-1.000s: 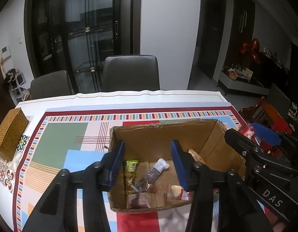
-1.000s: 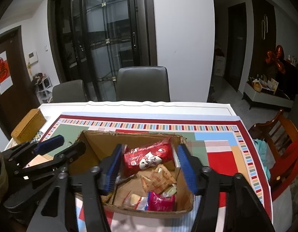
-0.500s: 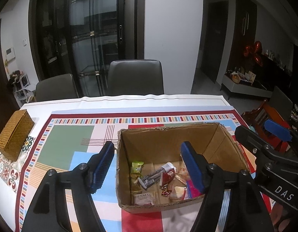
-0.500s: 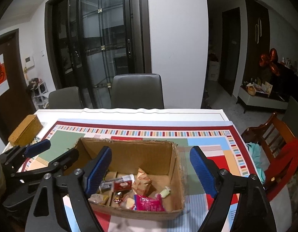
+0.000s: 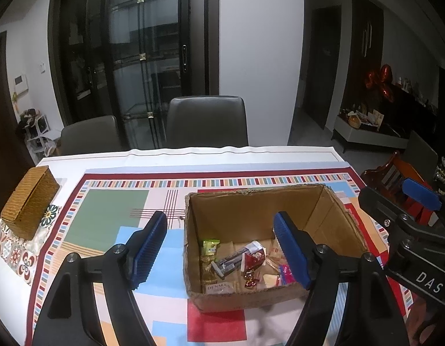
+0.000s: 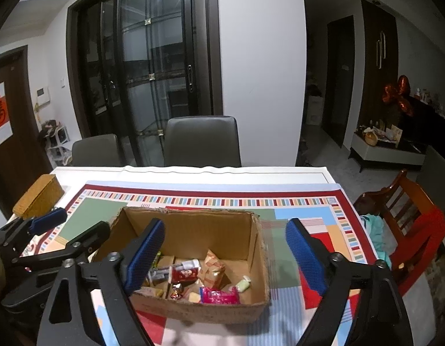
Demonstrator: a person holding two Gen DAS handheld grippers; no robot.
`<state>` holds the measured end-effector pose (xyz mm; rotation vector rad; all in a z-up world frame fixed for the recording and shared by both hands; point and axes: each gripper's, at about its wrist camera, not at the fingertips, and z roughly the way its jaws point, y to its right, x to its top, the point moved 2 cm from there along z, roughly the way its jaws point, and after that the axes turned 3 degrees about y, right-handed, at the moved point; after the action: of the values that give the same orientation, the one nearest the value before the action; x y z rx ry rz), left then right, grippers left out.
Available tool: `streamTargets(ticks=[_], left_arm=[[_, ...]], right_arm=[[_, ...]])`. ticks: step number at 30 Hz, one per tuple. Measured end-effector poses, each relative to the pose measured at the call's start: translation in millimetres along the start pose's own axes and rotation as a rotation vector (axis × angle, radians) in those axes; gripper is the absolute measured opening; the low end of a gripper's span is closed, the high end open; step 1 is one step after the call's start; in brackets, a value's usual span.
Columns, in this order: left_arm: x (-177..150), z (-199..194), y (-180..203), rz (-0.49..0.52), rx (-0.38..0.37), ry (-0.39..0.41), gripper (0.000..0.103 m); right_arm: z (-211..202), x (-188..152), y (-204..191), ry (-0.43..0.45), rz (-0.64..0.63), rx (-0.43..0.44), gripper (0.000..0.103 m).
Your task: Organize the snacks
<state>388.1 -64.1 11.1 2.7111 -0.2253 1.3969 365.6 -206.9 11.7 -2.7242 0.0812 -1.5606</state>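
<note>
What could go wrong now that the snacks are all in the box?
1. The snacks lie jumbled in the brown cardboard box; the red packet rests on others and might slide if the box is bumped.
2. Both open grippers, left and right, hang close above the box and could knock its thin walls.

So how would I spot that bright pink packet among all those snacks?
Find the open brown cardboard box on the colourful patterned tablecloth. Look along its near wall, towards the right-hand corner: the shiny pink foil packet lies flat there. It is the only magenta wrapper, beside a small pale green candy.
</note>
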Motion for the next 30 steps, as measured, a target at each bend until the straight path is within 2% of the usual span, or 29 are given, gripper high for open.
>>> streamTargets(ticks=[8,30], left_arm=[[-12.7,-27.2,1.3,0.007,0.017,0.031,0.085],[-72.9,-104.8,7.3,0.019,0.043,0.058,0.088]], right_arm=[[-22.2,-11.1,3.1,0.015,0.007,-0.002,0.092],[-99.9,-60.1,4.4,0.062,0.019,0.001,0.092]])
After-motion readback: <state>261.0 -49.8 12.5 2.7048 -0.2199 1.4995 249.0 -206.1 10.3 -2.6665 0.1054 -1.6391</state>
